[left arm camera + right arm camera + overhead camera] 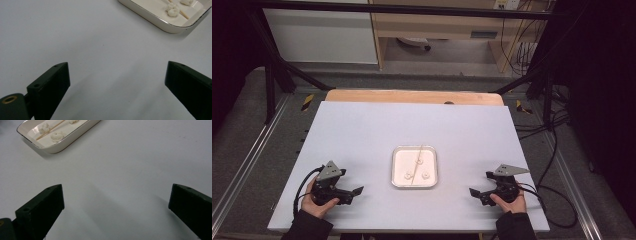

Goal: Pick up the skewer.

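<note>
Both grippers, left (354,192) and right (476,194), rest near the counter's (362,130) front edge, fingers apart and empty. A careless reach could nudge the tray (398,181), rolling its skewer (416,165) and dough balls (408,175).

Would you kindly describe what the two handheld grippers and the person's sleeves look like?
Both the left gripper and right gripper are black, each with two blocky jaws, a grey three-cornered plate on top and a trailing black cable. The sleeves are dark.
</note>
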Available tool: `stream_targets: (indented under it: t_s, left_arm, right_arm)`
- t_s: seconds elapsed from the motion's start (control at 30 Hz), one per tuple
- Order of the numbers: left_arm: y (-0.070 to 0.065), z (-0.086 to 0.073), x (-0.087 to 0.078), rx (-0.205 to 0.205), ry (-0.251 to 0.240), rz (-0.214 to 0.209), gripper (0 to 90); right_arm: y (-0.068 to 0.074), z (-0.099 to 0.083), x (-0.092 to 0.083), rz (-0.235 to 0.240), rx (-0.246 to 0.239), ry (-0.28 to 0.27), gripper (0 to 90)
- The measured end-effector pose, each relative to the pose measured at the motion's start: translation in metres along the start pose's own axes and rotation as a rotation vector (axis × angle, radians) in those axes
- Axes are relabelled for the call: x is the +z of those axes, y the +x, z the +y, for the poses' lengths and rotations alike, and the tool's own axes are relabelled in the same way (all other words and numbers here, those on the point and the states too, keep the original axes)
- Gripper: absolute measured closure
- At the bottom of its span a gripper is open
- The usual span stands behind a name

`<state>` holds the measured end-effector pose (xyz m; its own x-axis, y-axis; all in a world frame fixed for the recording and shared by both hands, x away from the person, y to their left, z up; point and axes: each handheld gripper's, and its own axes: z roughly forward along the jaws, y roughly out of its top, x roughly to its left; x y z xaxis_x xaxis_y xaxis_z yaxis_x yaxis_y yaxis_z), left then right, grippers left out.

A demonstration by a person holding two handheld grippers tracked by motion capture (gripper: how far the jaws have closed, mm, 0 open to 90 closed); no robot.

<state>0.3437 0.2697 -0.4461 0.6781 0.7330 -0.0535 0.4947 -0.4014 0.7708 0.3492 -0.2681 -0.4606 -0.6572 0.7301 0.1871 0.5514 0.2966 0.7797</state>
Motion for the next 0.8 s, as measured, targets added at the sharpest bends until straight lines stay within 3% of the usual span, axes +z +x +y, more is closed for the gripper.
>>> stream_targets:
  t_s: [0.8]
  left_arm:
    - [-0.0087, 0.008, 0.0049, 0.016, -0.001, -0.009, 5.9]
  right_arm:
    - [0.0001, 0.0003, 0.0005, -0.002, 0.005, 0.003, 0.7]
